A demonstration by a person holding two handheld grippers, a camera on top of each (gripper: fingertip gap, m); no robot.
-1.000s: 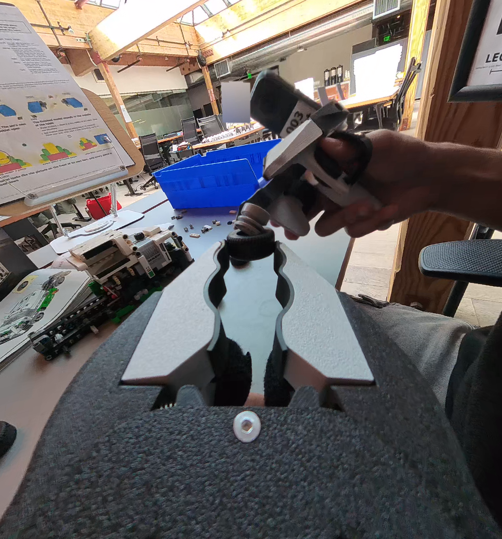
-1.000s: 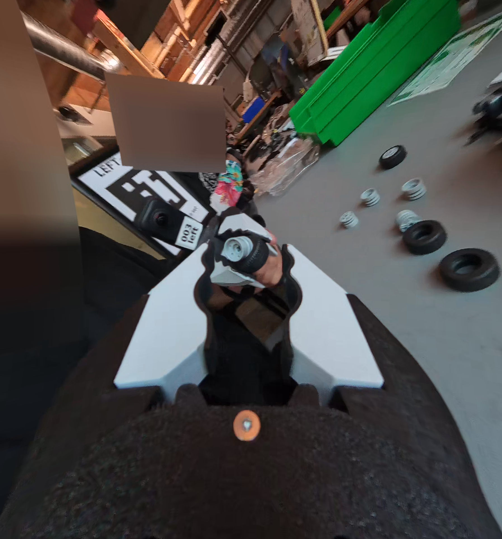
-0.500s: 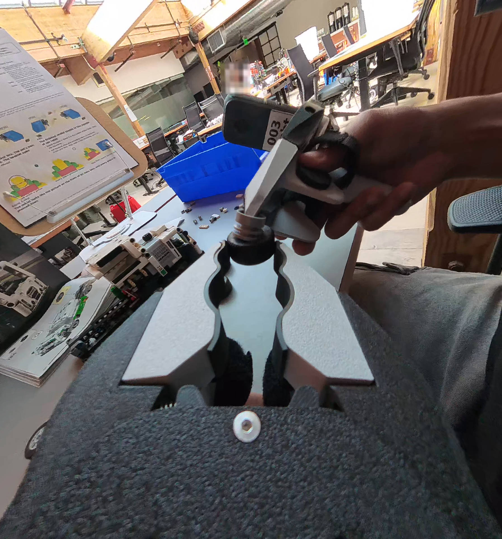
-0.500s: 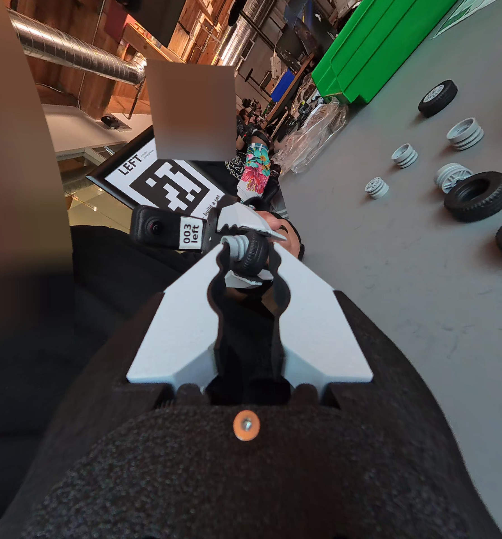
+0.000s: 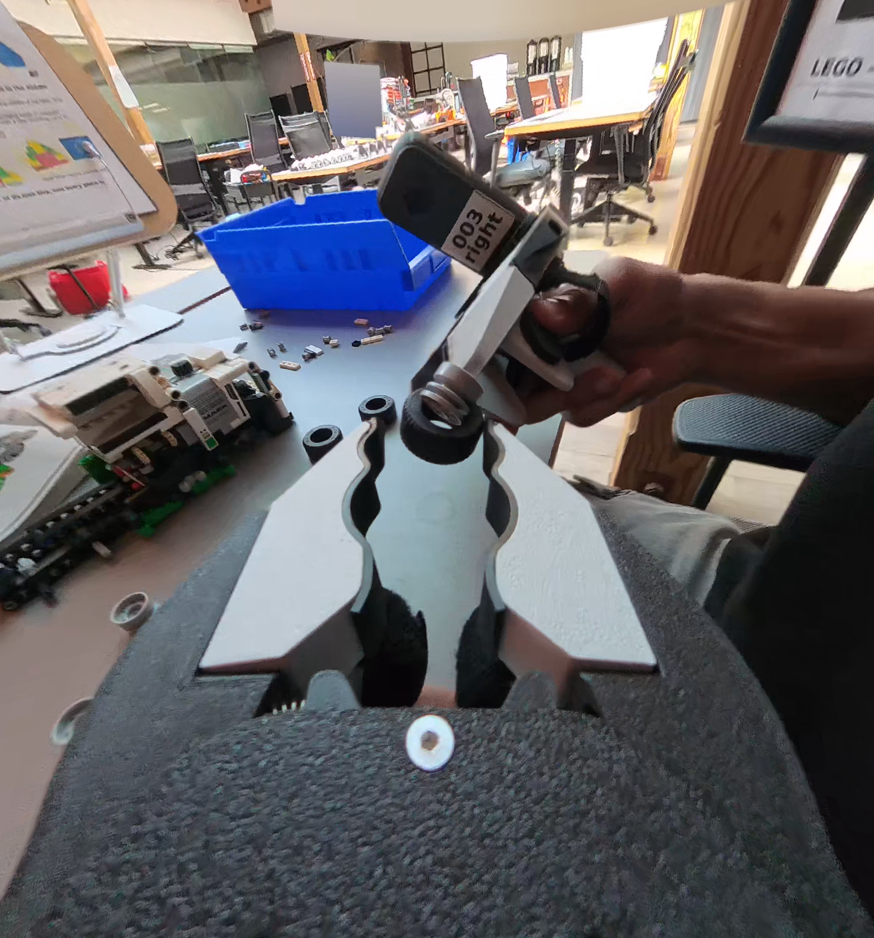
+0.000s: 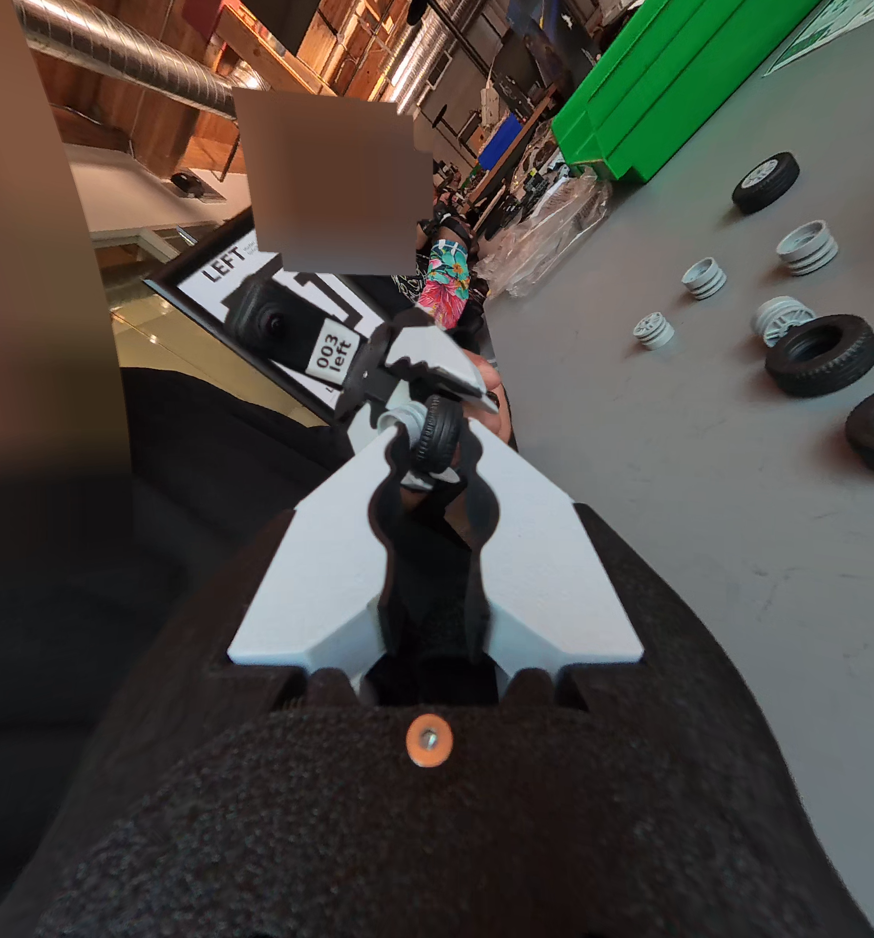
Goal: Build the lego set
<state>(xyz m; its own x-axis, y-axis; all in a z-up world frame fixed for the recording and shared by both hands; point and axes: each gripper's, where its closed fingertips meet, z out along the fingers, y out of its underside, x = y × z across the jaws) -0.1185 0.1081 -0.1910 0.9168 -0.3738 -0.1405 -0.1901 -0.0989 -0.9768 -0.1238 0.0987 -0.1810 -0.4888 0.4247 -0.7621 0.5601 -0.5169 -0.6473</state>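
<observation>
1. Spreading beneath the held tyre (image 5: pixel 440 446) on every side: grey table (image 6: pixel 678 558).
2. Standing well beyond the held tyre, left wrist view: blue bin (image 5: pixel 323 264), on the table.
3. Standing well beyond the held tyre and to its right, right wrist view: green bin (image 6: pixel 678 91).
4. Raised far left of the held tyre: instruction board (image 5: pixel 33 152) on a stand.
5. Parked left of the held tyre, well apart from it: part-built lego truck (image 5: pixel 145 411), white cab, black and green chassis.
6. Pointing at the held tyre from below: left gripper (image 5: pixel 432 431), fingers spread wider than the tyre, gap showing on one side, other finger at or against the tread.
7. Reaching down onto the held tyre from above right: right gripper (image 6: pixel 432 431), clamped on the grey rim (image 5: pixel 452 391); rim set partway into the tyre's hole.
8. Lying right of the held tyre, right wrist view: two large loose tyres (image 6: pixel 820 355), bare of rims.
9. Lying farther right of the held tyre: finished wheel (image 6: pixel 764 182), near the green bin.
10. Scattered between that wheel and the large loose tyres: four grey rims (image 6: pixel 805 248).
11. Sitting just left of the held tyre, left wrist view: two small tyres (image 5: pixel 323 439).
12. Strewn beyond the held tyre, before the blue bin: small loose pieces (image 5: pixel 318 350).
</observation>
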